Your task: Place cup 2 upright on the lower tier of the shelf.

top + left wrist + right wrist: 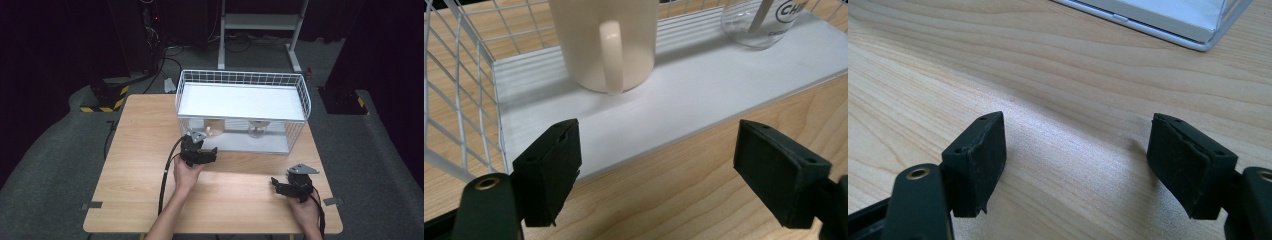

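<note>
Cream mug and clear glass upright on wire rack's lower shelf.

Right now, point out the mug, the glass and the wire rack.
cream mug [606, 45], left gripper view, on its handle.
clear glass [756, 22], left gripper view, on its lower wall.
white wire rack [240, 78], high view, on its back rim.

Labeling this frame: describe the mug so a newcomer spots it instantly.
Find the white wire rack at the table's far side; on its lower shelf stand two vessels. The mug is the opaque cream one with a handle, nearest the left gripper; its neighbour is a clear glass.
</note>
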`<action>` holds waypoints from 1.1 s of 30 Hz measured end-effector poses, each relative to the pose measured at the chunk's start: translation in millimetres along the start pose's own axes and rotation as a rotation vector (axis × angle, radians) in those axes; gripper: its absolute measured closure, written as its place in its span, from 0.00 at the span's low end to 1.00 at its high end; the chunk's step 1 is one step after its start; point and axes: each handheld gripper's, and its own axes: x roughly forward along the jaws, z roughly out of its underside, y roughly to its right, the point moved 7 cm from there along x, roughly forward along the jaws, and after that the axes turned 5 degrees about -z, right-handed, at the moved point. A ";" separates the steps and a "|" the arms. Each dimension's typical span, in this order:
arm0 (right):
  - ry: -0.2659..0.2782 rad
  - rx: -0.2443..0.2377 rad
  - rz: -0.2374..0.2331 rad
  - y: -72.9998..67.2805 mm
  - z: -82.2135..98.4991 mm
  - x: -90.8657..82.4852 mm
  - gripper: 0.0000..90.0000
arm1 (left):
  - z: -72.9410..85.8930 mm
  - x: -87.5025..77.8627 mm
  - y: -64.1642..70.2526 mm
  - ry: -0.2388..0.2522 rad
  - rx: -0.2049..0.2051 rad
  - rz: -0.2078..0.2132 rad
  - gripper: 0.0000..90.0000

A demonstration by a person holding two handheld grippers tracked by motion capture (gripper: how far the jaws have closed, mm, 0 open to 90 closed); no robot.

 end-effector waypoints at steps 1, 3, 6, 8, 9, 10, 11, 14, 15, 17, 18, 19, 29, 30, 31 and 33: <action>0.000 0.000 0.000 0.0 0.0 0.0 0.26 | -0.1 -1.0 0.6 0.002 -0.001 0.004 0.22; 0.000 0.000 0.000 0.0 0.0 0.0 0.26 | 0.4 -2.7 1.1 0.002 0.004 0.007 0.22; 0.000 0.000 0.000 0.0 0.0 0.0 0.26 | 2.2 -4.4 0.3 0.000 0.004 0.006 0.22; 0.000 0.000 0.000 0.0 0.0 0.0 0.26 | 2.9 -5.1 -0.1 0.002 -0.009 0.007 0.22; 0.000 0.000 0.000 0.0 0.0 0.0 0.26 | 3.2 -6.1 0.1 0.003 -0.014 0.009 0.22; 0.000 0.000 0.000 0.0 0.0 0.0 0.26 | 3.2 -7.3 0.9 0.007 -0.014 0.010 0.22; 0.000 0.000 0.000 0.0 0.0 0.0 0.26 | 3.4 -8.3 0.9 0.008 -0.009 0.010 0.22; 0.000 0.000 0.000 0.0 0.0 0.0 0.26 | 4.7 -11.4 2.0 0.010 -0.013 0.014 0.22; 0.000 0.000 0.000 0.0 0.0 0.0 0.26 | 5.4 -12.5 2.0 0.010 -0.015 0.015 0.22; 0.000 0.000 0.000 0.0 0.0 0.0 0.26 | 6.8 -14.6 2.2 0.013 -0.020 0.018 0.22; 0.000 0.000 0.000 0.0 0.0 0.0 0.26 | 7.3 -15.5 1.3 0.014 -0.016 0.016 0.22; 0.000 0.000 0.000 0.0 0.0 0.0 0.26 | 7.9 -16.3 1.2 0.014 -0.021 0.016 0.22; 0.000 0.000 0.000 0.0 0.0 0.0 0.26 | 11.8 -29.8 -2.6 0.031 -0.022 0.014 0.22; 0.000 0.000 0.000 0.0 0.0 0.0 0.26 | 12.4 -31.4 -3.2 0.031 -0.027 0.017 0.22; 0.000 0.000 0.000 0.0 0.0 0.0 0.26 | 12.9 -32.4 -3.5 0.034 -0.031 0.020 0.22; 0.000 0.000 0.000 0.0 0.0 0.0 0.26 | 14.2 -34.7 -4.3 0.034 -0.029 0.018 0.22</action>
